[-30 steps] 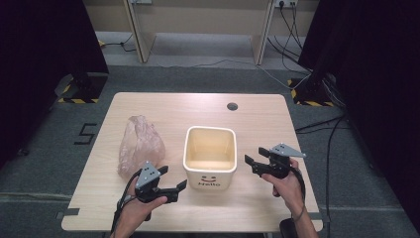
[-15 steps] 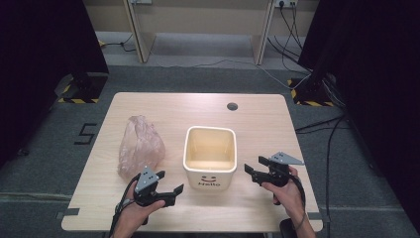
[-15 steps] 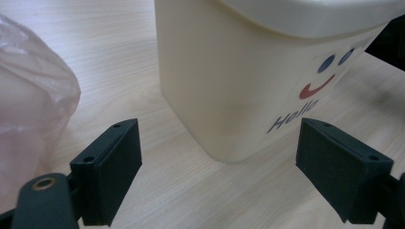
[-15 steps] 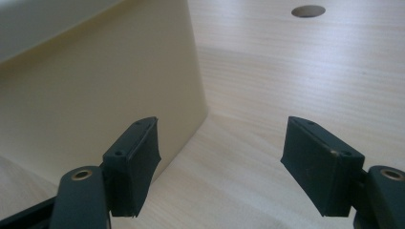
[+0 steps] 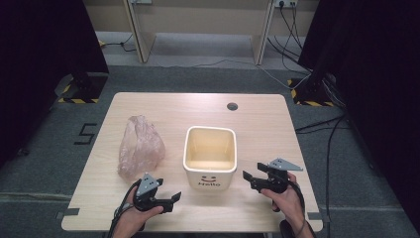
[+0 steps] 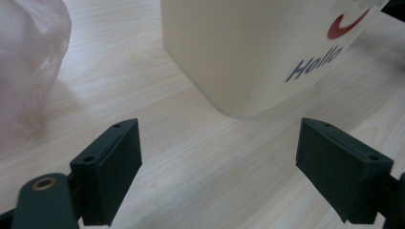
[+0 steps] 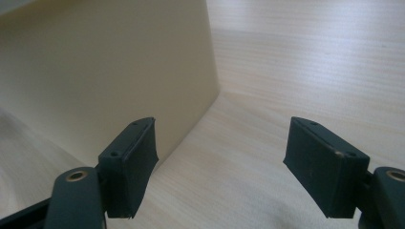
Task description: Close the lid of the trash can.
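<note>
A cream square bin (image 5: 210,153) with "Hello" printed on its front stands open-topped at the middle of the wooden table (image 5: 257,119). A crumpled pink plastic bag (image 5: 141,146) lies to its left. My left gripper (image 5: 174,199) is low over the table's front edge, left of the bin, open and pointing at the bin's front corner (image 6: 248,52), with the bag (image 6: 24,71) at its left. My right gripper (image 5: 246,177) sits just right of the bin (image 7: 105,71); its jaws have just been opening, nothing lies between them.
A small round cable hole (image 5: 232,106) is at the table's back middle. Bare wood (image 7: 305,71) stretches right of the bin. Cables run over the grey floor (image 5: 327,148) to the right, and dark curtains flank both sides.
Both hands have sunk lower toward the tabletop and drawn slightly toward the front edge. The bin and the bag have not moved.
</note>
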A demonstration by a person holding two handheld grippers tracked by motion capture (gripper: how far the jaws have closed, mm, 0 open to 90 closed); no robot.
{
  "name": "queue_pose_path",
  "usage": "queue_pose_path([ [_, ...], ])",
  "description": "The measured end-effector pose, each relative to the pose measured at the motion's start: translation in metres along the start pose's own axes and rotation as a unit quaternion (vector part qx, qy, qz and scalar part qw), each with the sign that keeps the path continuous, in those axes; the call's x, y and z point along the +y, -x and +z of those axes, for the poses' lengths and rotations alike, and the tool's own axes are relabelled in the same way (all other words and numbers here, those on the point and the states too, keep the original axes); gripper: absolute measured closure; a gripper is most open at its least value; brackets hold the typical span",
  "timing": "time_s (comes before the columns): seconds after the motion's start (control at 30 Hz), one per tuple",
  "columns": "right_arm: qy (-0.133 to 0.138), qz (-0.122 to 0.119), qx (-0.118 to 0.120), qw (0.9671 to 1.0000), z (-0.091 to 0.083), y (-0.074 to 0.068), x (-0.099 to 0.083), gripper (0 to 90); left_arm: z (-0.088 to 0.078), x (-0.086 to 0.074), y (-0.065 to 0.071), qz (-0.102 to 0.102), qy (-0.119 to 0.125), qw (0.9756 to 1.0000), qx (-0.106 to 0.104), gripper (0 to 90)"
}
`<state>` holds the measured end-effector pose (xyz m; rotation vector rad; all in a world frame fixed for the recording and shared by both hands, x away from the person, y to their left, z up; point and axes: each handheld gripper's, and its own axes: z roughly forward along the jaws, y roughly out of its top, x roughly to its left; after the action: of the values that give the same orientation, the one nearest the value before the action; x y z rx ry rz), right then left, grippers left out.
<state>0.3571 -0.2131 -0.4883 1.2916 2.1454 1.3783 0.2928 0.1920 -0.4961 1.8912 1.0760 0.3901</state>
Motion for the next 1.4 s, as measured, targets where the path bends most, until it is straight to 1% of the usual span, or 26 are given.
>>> queue_pose_path([
  [0.13,-0.005,0.001,0.001,1.0000,0.000,-0.002,-0.004,25.1,0.000,-0.005,-0.003,-0.002,-0.008,1.0000,0.003,15.2],
  [0.17,-0.007,0.000,0.003,1.0000,0.000,-0.004,-0.005,24.3,0.001,-0.007,-0.004,0.005,-0.015,0.9998,0.010,15.1],
  [0.2,-0.009,-0.001,0.005,0.9999,0.000,-0.005,-0.006,23.6,0.001,-0.007,-0.004,0.005,-0.015,0.9998,0.010,15.1],
  [0.3,-0.010,-0.004,0.005,0.9999,-0.001,-0.007,-0.008,21.6,0.004,-0.012,-0.006,0.011,-0.027,0.9995,0.013,15.1],
  [0.43,-0.015,-0.003,0.009,0.9998,-0.002,-0.010,-0.012,19.9,0.004,-0.013,-0.007,0.015,-0.031,0.9993,0.018,15.1],
  [0.5,-0.019,0.001,0.015,0.9997,-0.001,-0.012,-0.016,19.3,0.004,-0.014,-0.008,0.018,-0.033,0.9990,0.022,15.1],
  [0.53,-0.027,0.001,0.019,0.9994,0.000,-0.015,-0.020,18.8,0.005,-0.017,-0.008,0.021,-0.036,0.9987,0.029,15.1],
  [0.57,-0.032,-0.004,0.020,0.9993,0.000,-0.016,-0.021,18.3,0.005,-0.018,-0.008,0.026,-0.041,0.9984,0.030,15.1],
  [0.67,-0.036,-0.011,0.020,0.9991,0.002,-0.020,-0.021,18.0,0.006,-0.021,-0.007,0.031,-0.046,0.9978,0.035,15.2],
  [0.73,-0.043,-0.021,0.021,0.9986,0.004,-0.023,-0.022,17.8,0.009,-0.025,-0.007,0.046,-0.057,0.9963,0.045,15.1],
  [0.77,-0.045,-0.023,0.020,0.9985,0.004,-0.024,-0.023,17.8,0.010,-0.025,-0.007,0.048,-0.066,0.9954,0.051,15.3],
  [0.87,-0.049,-0.023,0.021,0.9983,0.005,-0.023,-0.023,17.8,0.010,-0.025,-0.008,0.044,-0.068,0.9956,0.049,14.8],
  [0.9,-0.052,-0.023,0.019,0.9982,0.005,-0.022,-0.024,17.8,0.010,-0.025,-0.009,0.040,-0.068,0.9955,0.053,14.7],
  [0.97,-0.057,-0.023,0.016,0.9980,0.005,-0.022,-0.024,17.8,0.010,-0.025,-0.008,0.040,-0.068,0.9955,0.053,14.5],
  [1.07,-0.064,-0.028,0.016,0.9974,0.006,-0.023,-0.025,17.7,0.010,-0.025,-0.009,0.040,-0.068,0.9955,0.053,14.3],
  [1.1,-0.072,-0.036,0.013,0.9967,0.006,-0.025,-0.025,17.5,0.010,-0.025,-0.009,0.040,-0.069,0.9955,0.053,14.2],
  [1.13,-0.072,-0.036,0.013,0.9967,0.006,-0.025,-0.025,17.5,0.010,-0.025,-0.009,0.040,-0.069,0.9955,0.052,14.2],
  [1.17,-0.078,-0.043,0.006,0.9960,0.007,-0.026,-0.026,17.2,0.010,-0.025,-0.009,0.040,-0.069,0.9955,0.052,14.1],
  [1.23,-0.081,-0.052,-0.001,0.9954,0.008,-0.027,-0.026,17.1,0.010,-0.025,-0.009,0.040,-0.069,0.9954,0.052,14.0],
  [1.33,-0.089,-0.057,-0.005,0.9944,0.008,-0.027,-0.027,17.2,0.010,-0.025,-0.009,0.041,-0.069,0.9954,0.052,13.9],
  [1.37,-0.099,-0.064,-0.014,0.9929,0.008,-0.027,-0.028,17.1,0.010,-0.025,-0.009,0.040,-0.069,0.9954,0.052,13.9],
  [1.4,-0.102,-0.067,-0.016,0.9924,0.008,-0.027,-0.028,17.1,0.010,-0.025,-0.009,0.040,-0.069,0.9954,0.052,14.0],
])
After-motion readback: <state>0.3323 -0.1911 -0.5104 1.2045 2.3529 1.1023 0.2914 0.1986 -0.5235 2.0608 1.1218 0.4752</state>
